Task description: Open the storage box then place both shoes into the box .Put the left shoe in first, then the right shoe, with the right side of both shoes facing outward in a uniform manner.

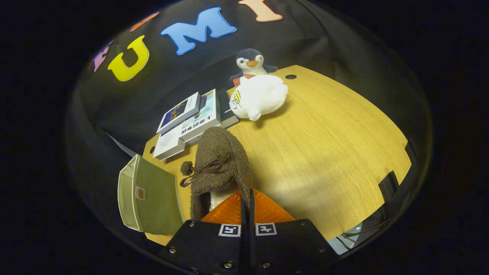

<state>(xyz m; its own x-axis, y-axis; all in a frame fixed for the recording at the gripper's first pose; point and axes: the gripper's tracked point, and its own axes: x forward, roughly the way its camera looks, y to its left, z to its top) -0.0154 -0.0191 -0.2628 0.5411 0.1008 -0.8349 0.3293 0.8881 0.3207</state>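
Claw (247,202) clamped on shoe (219,168) rim, lifted over table (324,152), box (147,198) just left, open top unclear. Judged mid-carry of one shoe; next, swing left and lower inside, right side outward. Books (191,122), plush toys (258,95) beyond.

staged recording booth, black cloth wall (126,110), wooden desk (324,152), books (191,122), plush toys (259,97)
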